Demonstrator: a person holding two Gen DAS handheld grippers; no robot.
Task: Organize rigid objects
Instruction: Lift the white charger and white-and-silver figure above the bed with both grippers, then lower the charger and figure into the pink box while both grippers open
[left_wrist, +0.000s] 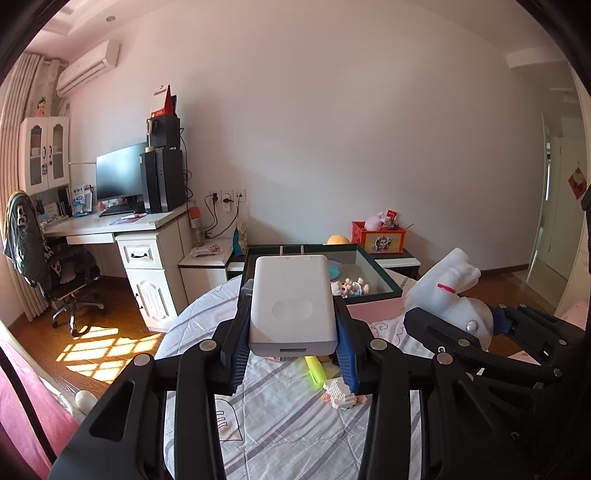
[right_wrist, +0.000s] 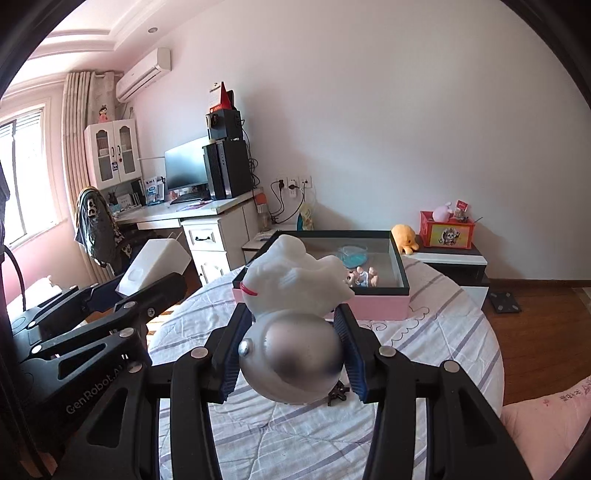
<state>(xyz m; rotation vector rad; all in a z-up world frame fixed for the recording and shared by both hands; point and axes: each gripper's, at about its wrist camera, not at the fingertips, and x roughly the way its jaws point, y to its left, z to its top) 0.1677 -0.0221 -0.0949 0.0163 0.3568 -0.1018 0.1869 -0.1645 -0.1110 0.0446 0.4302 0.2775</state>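
My left gripper (left_wrist: 291, 295) is shut on a white power adapter (left_wrist: 291, 302) with two prongs pointing away, held above the round table. My right gripper (right_wrist: 295, 314) is shut on a white figurine toy (right_wrist: 291, 291) with a silvery round head and a red mark. The figurine also shows in the left wrist view (left_wrist: 454, 291), and the adapter in the right wrist view (right_wrist: 155, 266). Ahead stands a pink box with a dark green rim (right_wrist: 399, 258), holding a small doll (right_wrist: 362, 277) and a blue dish (right_wrist: 352, 256).
The table has a striped cloth (left_wrist: 280, 424). On it lie a yellow highlighter (left_wrist: 316, 373) and a white block toy (left_wrist: 341, 395). A small dark object (right_wrist: 338, 395) lies under the right gripper. A desk with computer stands far left, a low cabinet with a red box behind.
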